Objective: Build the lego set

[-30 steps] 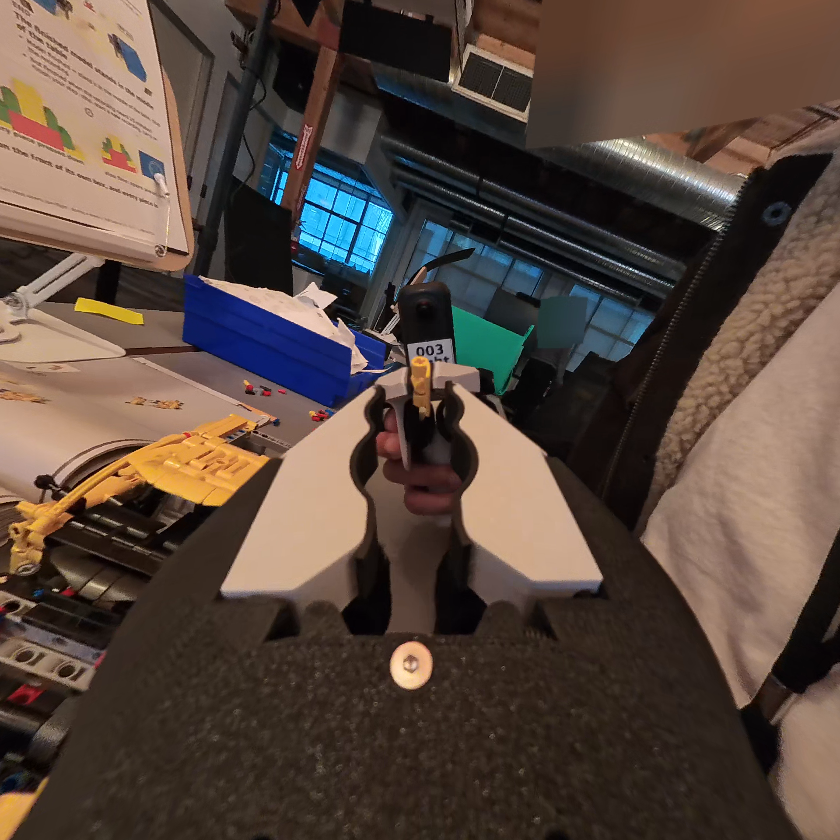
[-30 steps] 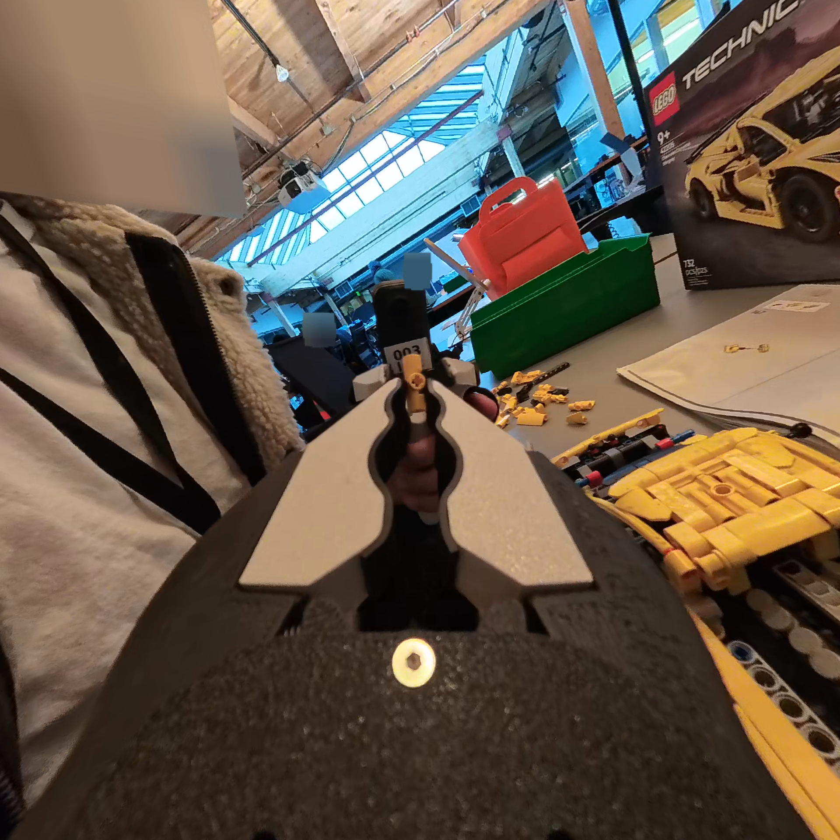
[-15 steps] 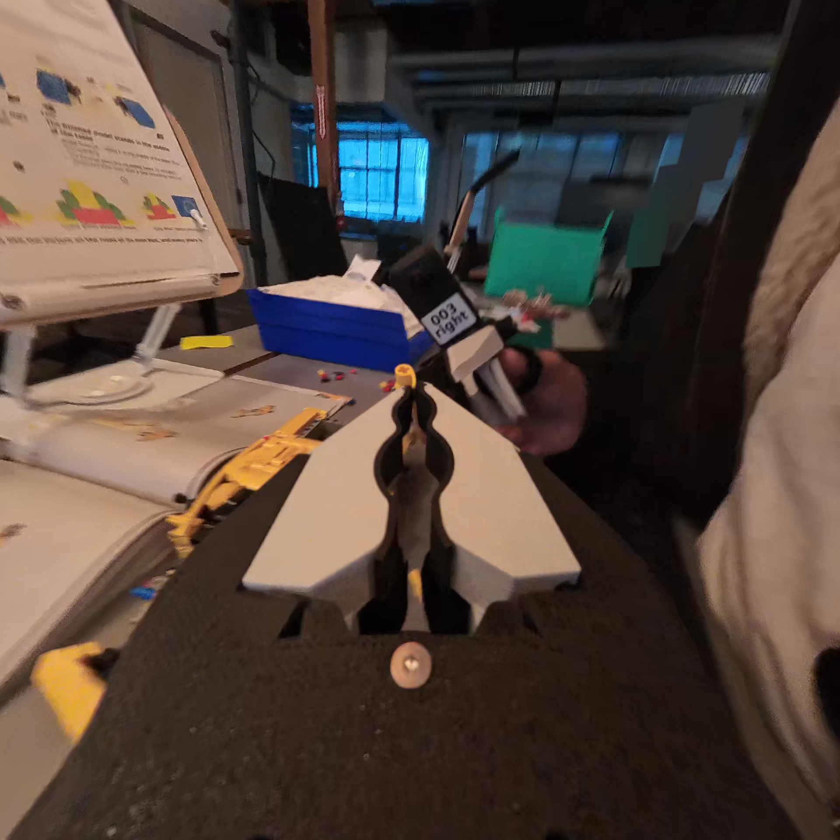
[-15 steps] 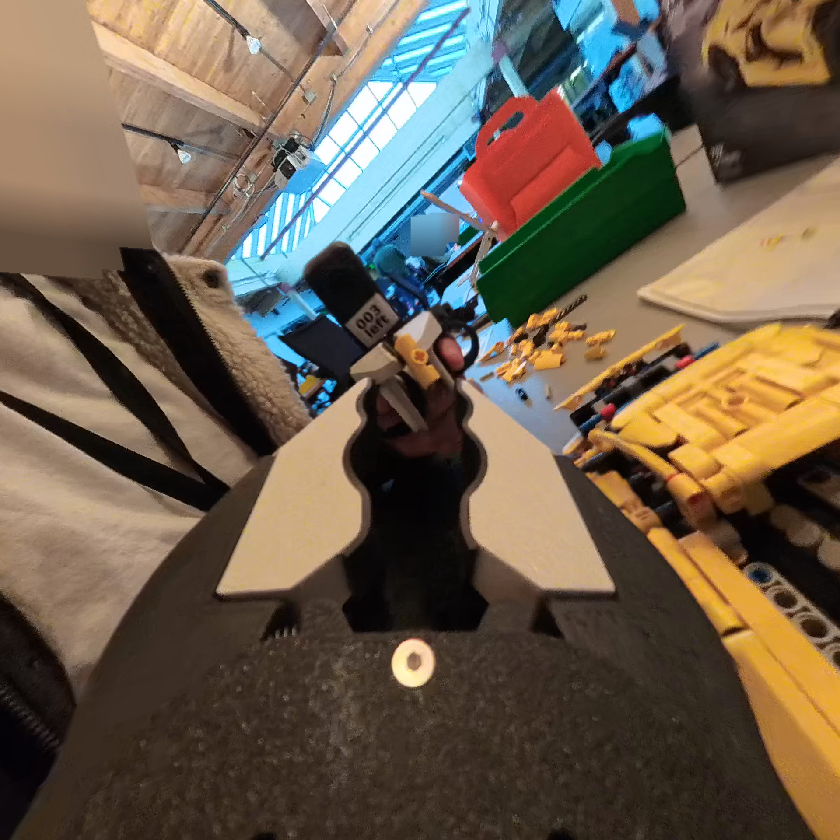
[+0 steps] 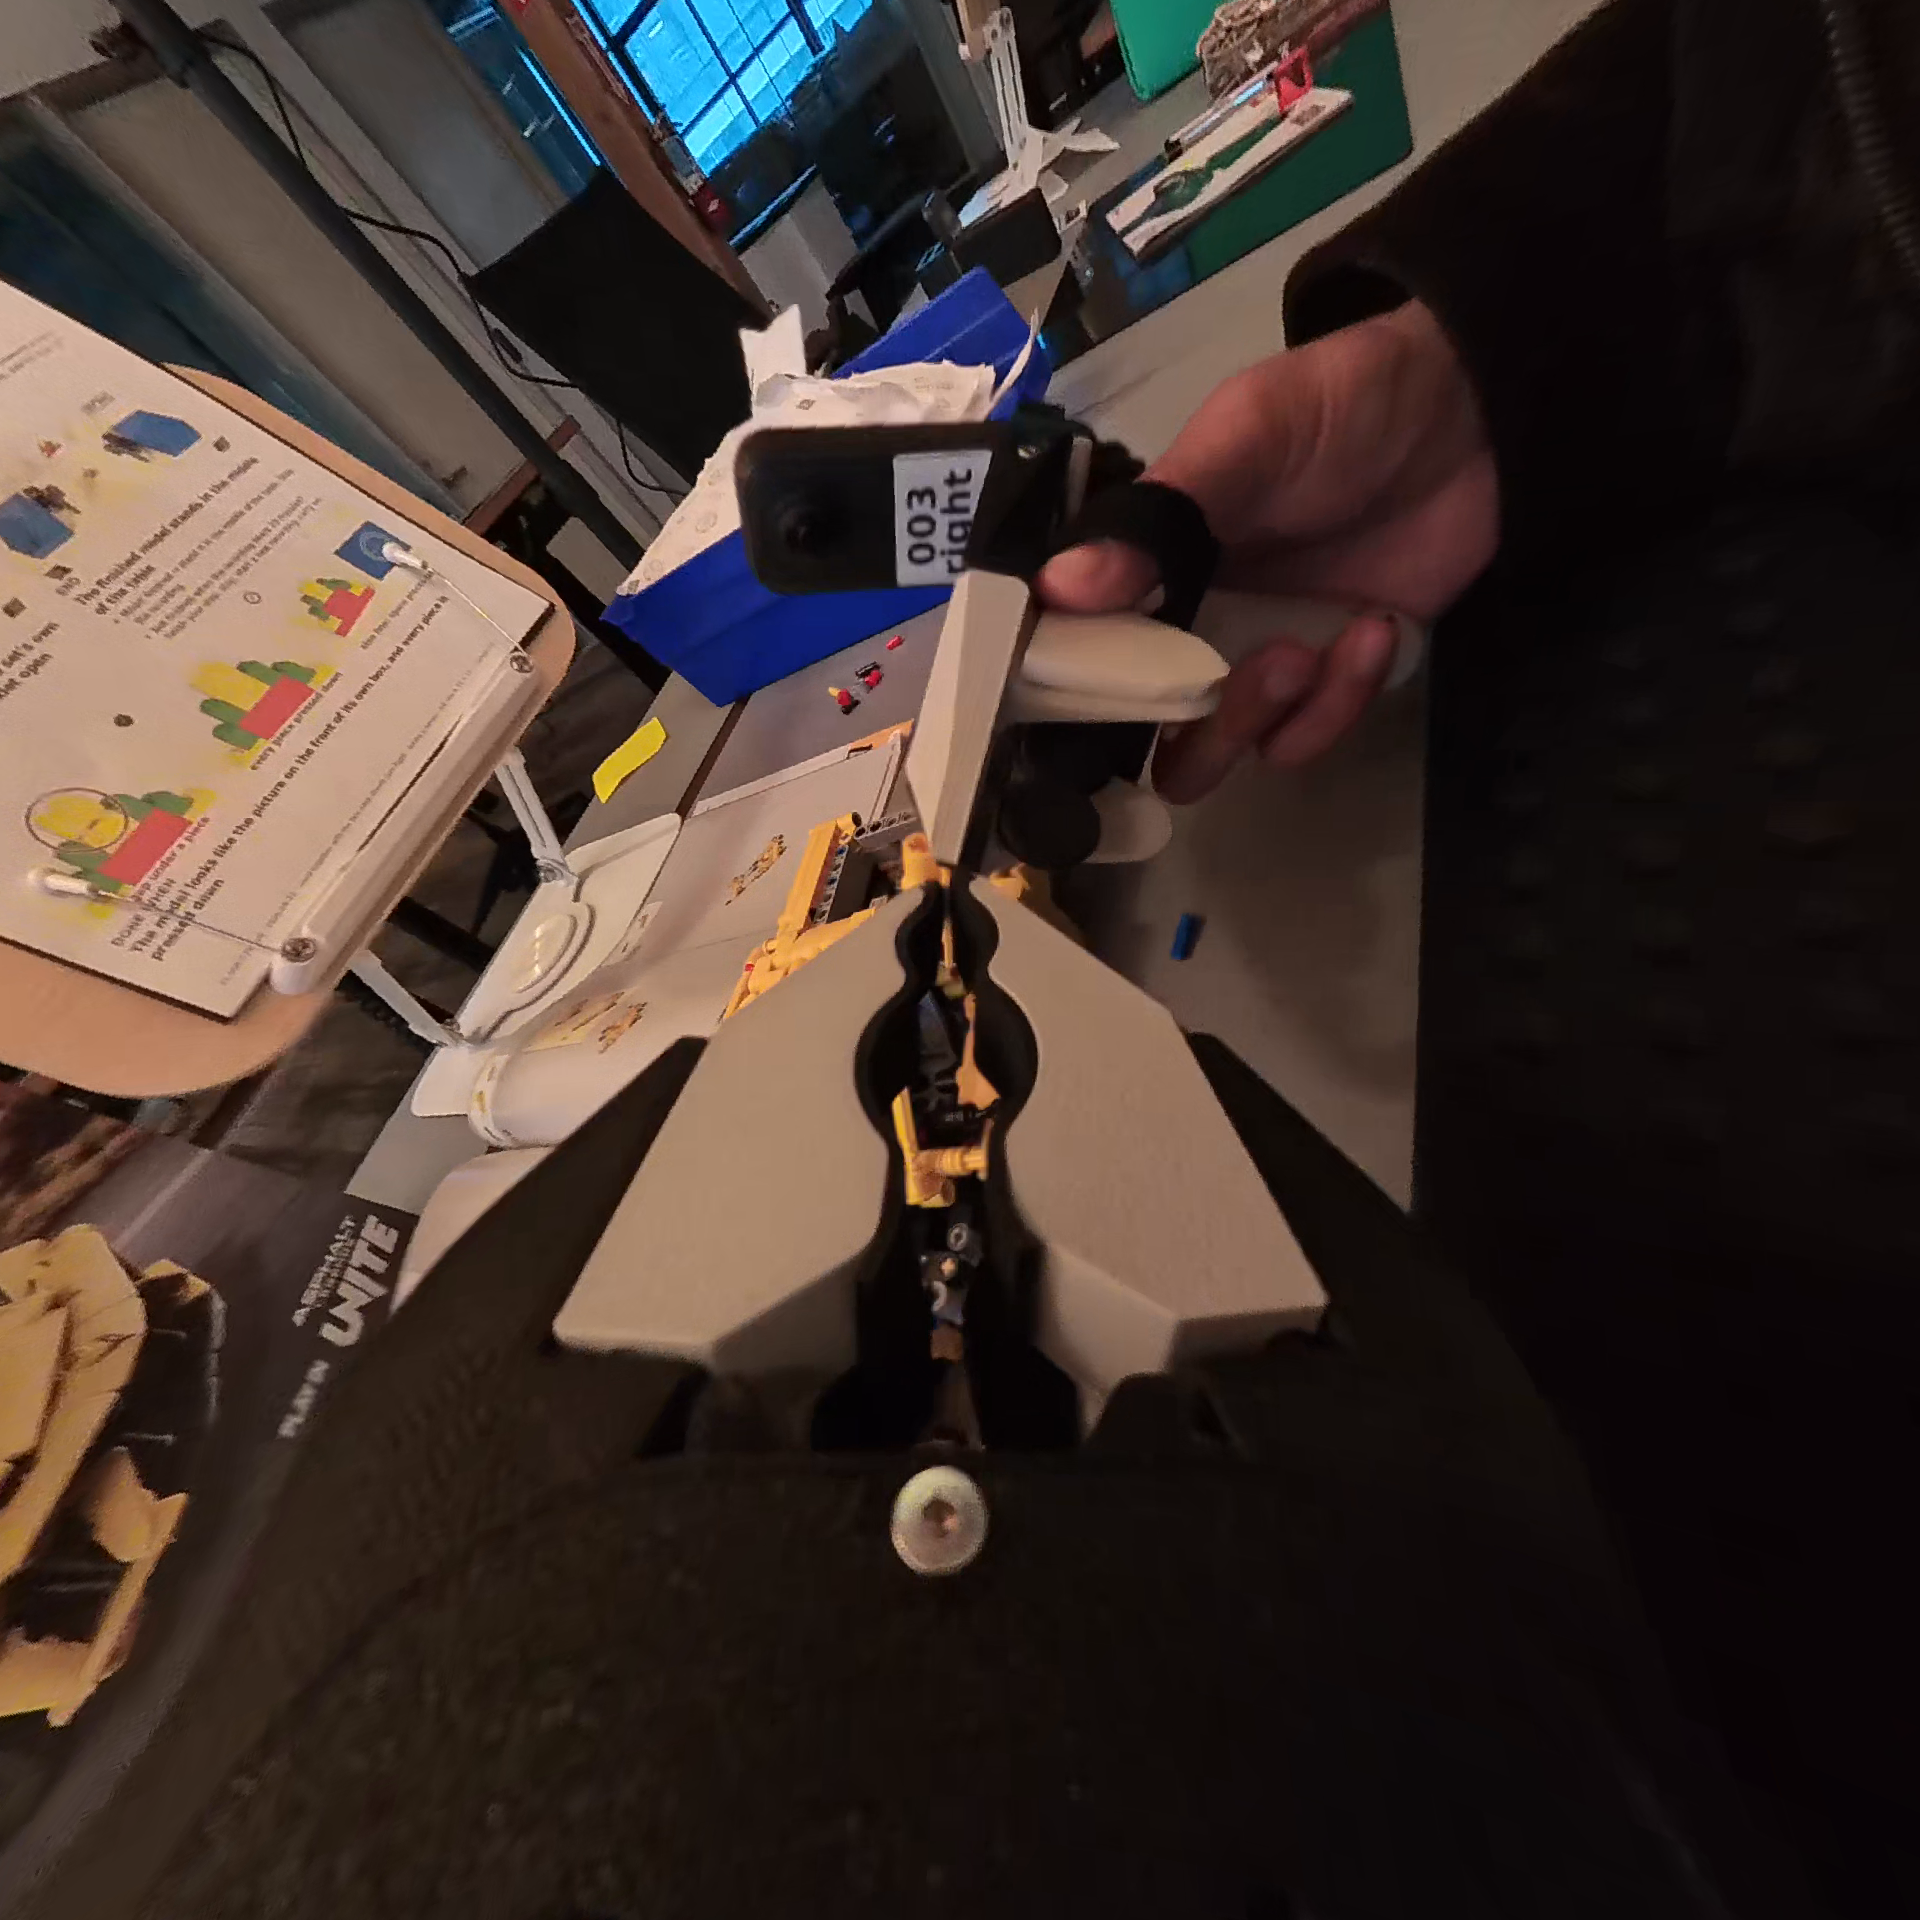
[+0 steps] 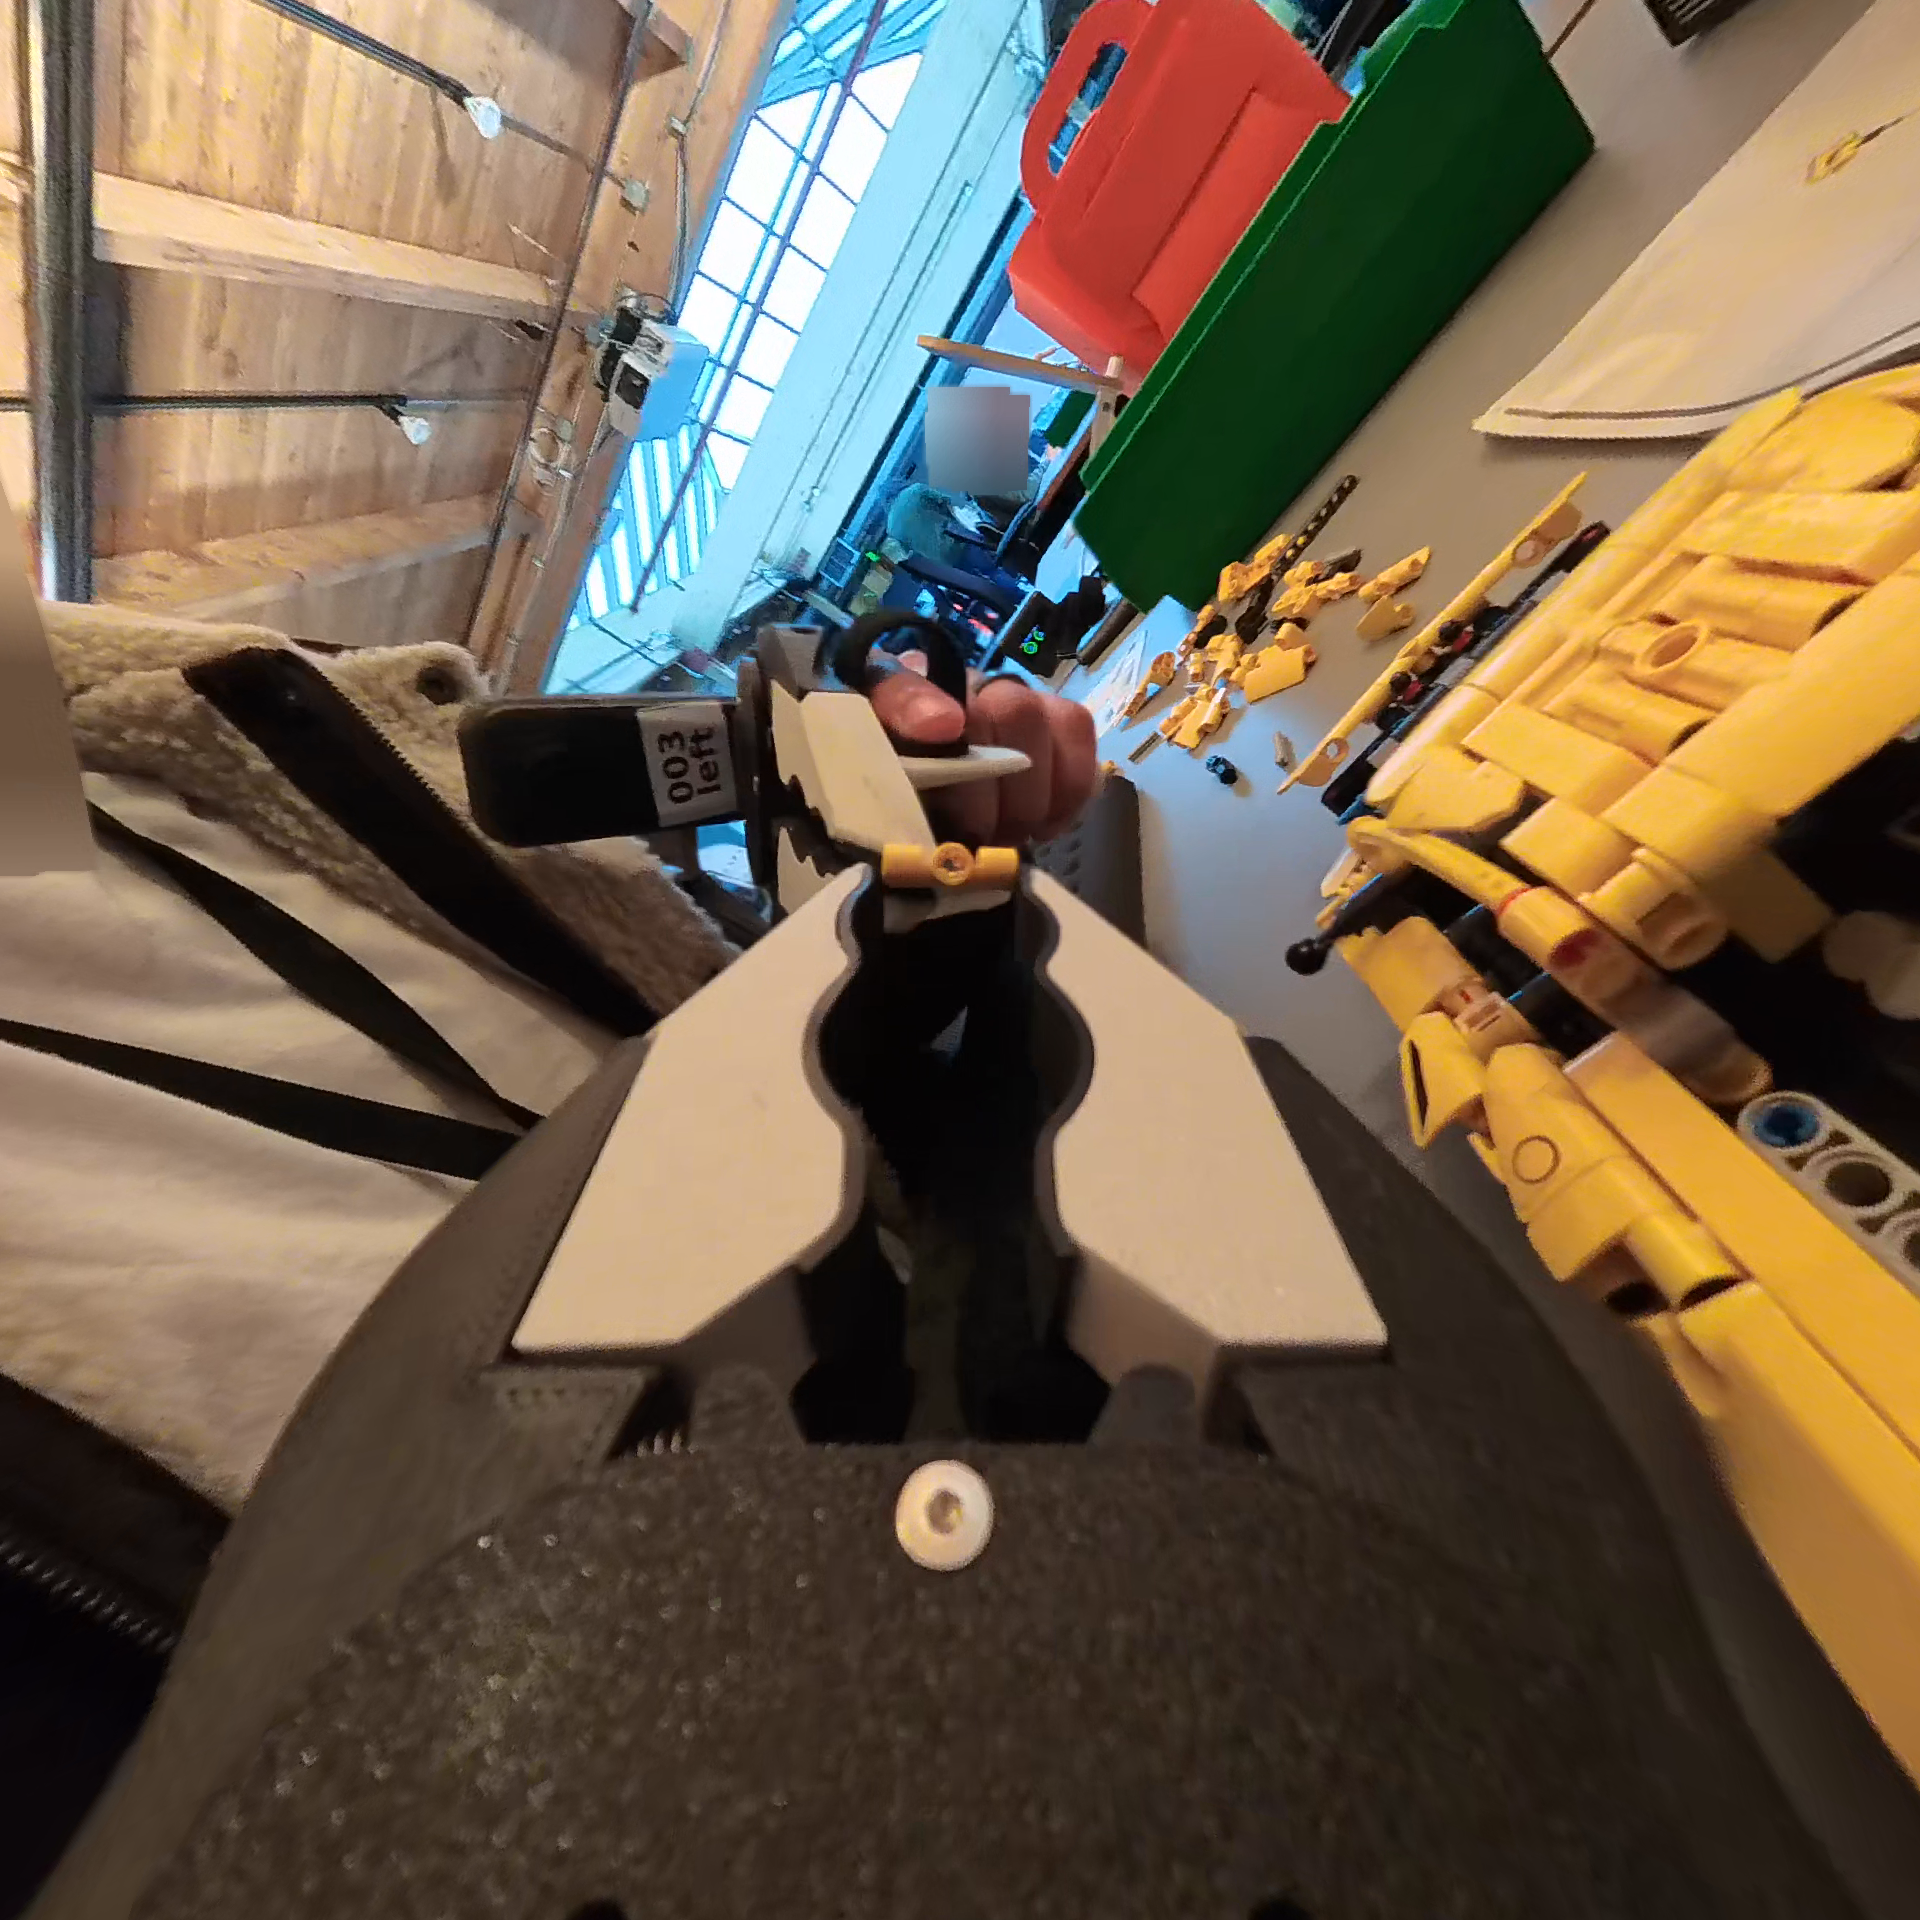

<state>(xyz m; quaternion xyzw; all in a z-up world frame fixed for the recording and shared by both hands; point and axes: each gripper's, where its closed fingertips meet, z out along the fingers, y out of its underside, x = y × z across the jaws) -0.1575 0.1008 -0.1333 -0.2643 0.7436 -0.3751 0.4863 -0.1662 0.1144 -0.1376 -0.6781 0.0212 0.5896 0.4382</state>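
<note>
The small yellow connector piece point(image 6: 948, 864) sat crosswise at the tips of both grippers, held up in the air just off the near edge of the yellow car model point(image 6: 1621, 831), which stood on the grey table point(image 6: 1236, 894). Your left gripper point(image 5: 943, 894) was clenched on that piece, its fingers nearly meeting at the tips. Your right gripper point(image 6: 948, 883) had its fingers parted to about the piece's length, one tip at each end; whether they pressed it or only bracketed it could not be told. In the left wrist view the right gripper's fingers came down edge-on to the left tips, and your hand point(image 5: 1320, 520) gripped its handle. Loose yellow pieces point(image 6: 1268, 634) lay scattered on the table beyond the model, in front of a green bin point(image 6: 1351, 312) holding a red case point(image 6: 1153, 166). On the other side stood a blue bin point(image 5: 831, 582) stuffed with paper, and an instruction sheet on a stand point(image 5: 239, 675).
</note>
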